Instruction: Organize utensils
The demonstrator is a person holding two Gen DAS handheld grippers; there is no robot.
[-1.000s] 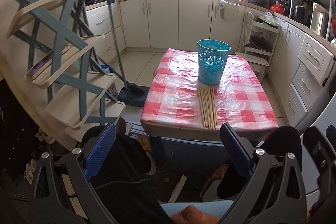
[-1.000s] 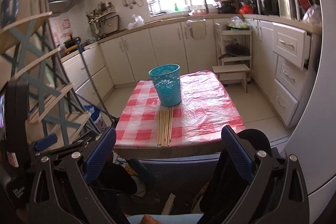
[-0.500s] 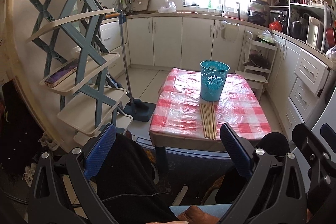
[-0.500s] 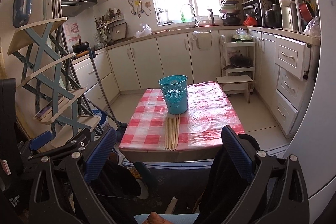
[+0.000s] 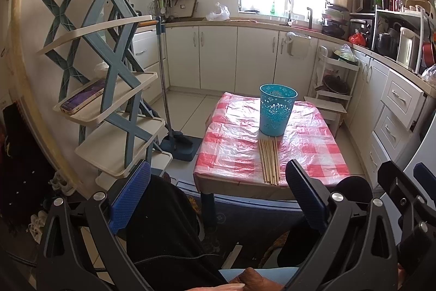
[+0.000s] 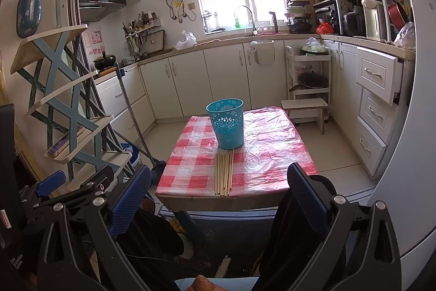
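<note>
Pale wooden chopsticks (image 5: 269,161) lie side by side in a neat bundle, straight ahead of the left gripper (image 5: 216,191), touching a perforated teal cup (image 5: 276,109) beyond them. Both the left gripper and the right gripper (image 6: 218,192) are spread wide apart, holding nothing.

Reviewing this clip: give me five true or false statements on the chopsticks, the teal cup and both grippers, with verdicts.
1. The chopsticks lie flat on the checked tablecloth. True.
2. The teal cup lies tipped on its side. False: it stands upright, just beyond the chopsticks.
3. The left gripper is shut on a chopstick. False: it is open and empty.
4. The right gripper is open, short of the table. True.
5. Some chopsticks stand in the cup. False: none show above its rim.
</note>
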